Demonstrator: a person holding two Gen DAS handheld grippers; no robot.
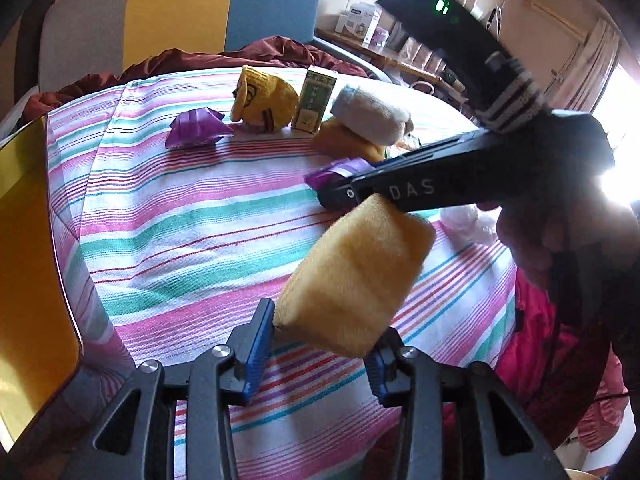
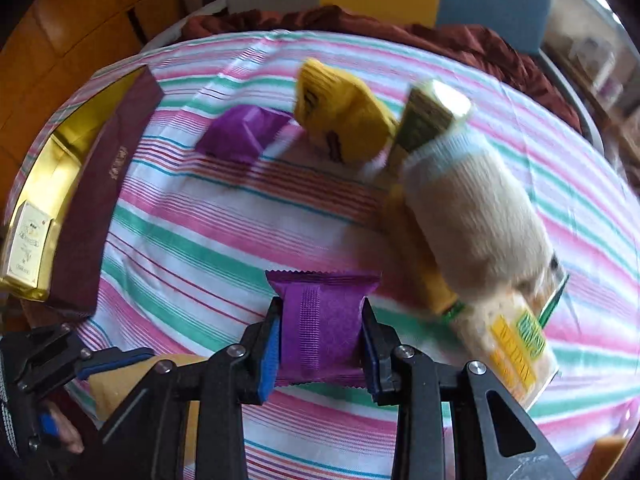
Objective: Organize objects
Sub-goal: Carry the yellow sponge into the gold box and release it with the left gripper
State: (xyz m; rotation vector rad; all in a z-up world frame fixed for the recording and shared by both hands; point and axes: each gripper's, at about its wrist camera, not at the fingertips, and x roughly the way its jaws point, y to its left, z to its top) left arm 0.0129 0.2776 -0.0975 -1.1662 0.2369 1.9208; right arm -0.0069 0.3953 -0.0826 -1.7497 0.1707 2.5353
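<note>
My left gripper (image 1: 320, 340) is shut on a yellow rolled sock (image 1: 352, 276) and holds it above the striped cloth. My right gripper (image 2: 320, 332) is shut on a purple snack packet (image 2: 322, 320); it also shows in the left wrist view (image 1: 332, 184), crossing from the right just beyond the sock. On the cloth lie a second purple packet (image 2: 240, 132), a yellow knitted sock with a face (image 2: 340, 120), a green box (image 2: 428, 120) and a white sock roll (image 2: 472, 208).
An open maroon box with a gold lining (image 2: 92, 184) stands at the left edge and holds a gold packet (image 2: 30, 240). A cracker packet (image 2: 516, 348) lies at the right. A dark red blanket (image 1: 192, 60) bunches behind the cloth.
</note>
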